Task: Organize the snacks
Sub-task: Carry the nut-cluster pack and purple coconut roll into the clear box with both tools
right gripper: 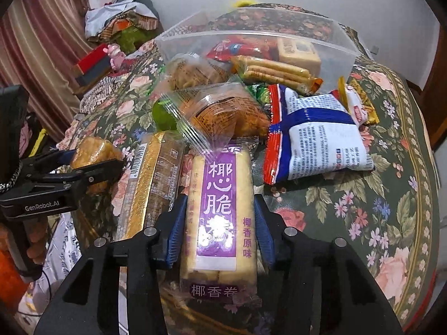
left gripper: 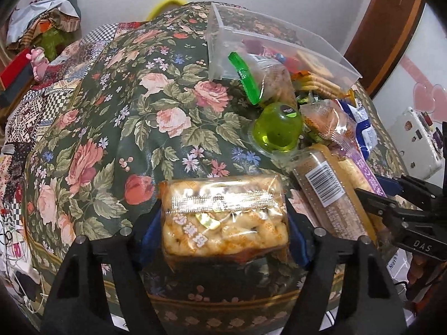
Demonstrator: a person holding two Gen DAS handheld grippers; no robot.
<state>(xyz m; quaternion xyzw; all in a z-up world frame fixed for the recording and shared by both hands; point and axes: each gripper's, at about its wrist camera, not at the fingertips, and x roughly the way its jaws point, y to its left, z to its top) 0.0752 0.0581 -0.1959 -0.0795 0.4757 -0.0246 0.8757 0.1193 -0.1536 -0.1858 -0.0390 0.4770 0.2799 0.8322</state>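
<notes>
My left gripper (left gripper: 223, 223) is shut on a clear pack of golden puffed-rice snack (left gripper: 223, 217) held just above the floral tablecloth; it also shows in the right wrist view (right gripper: 95, 150). My right gripper (right gripper: 218, 231) straddles a long purple-labelled coconut roll pack (right gripper: 220, 215), blue pads at both its sides, touching or nearly so. A clear plastic bin (right gripper: 251, 28) lies tipped at the back with snacks spilling out: a green jelly cup (left gripper: 276, 131), a blue-and-white bag (right gripper: 315, 134), a clear cracker pack (right gripper: 223, 114), a gold-trimmed brown pack (right gripper: 153, 178).
The floral tablecloth (left gripper: 111, 139) covers a round table, bare on the left side in the left wrist view. A pile of clothes (right gripper: 120, 19) and a pink toy (left gripper: 37, 61) lie beyond the table. A white case (left gripper: 416, 145) stands at the right.
</notes>
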